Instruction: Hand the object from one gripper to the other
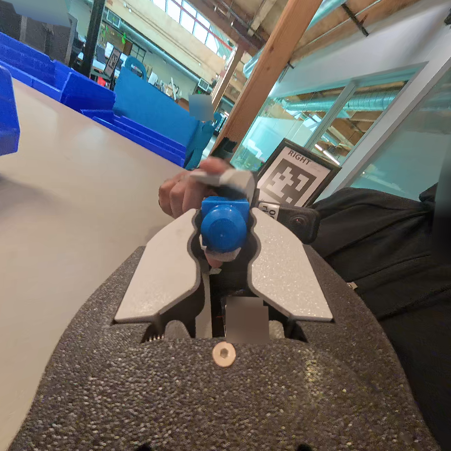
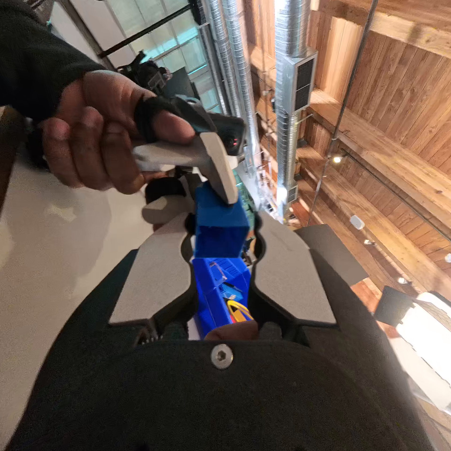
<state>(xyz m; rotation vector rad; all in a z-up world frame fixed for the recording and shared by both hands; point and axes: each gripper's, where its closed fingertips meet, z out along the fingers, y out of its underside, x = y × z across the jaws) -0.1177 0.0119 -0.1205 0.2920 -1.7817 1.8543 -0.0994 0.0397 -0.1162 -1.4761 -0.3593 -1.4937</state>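
Centre frame: blue block clamped between own grey claw, also pinched above and below by second claw, hand upper left; white worktop at left.

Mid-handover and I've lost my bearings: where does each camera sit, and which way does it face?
Left wrist view: on the left gripper, looking along its fingers over the white table; its fingers flank the blue object, with the right hand beyond.
Right wrist view: on the right gripper, tilted up toward the wooden ceiling; it shows its own fingers and the left hand.
Shared: the blue object, with both grippers meeting at it.
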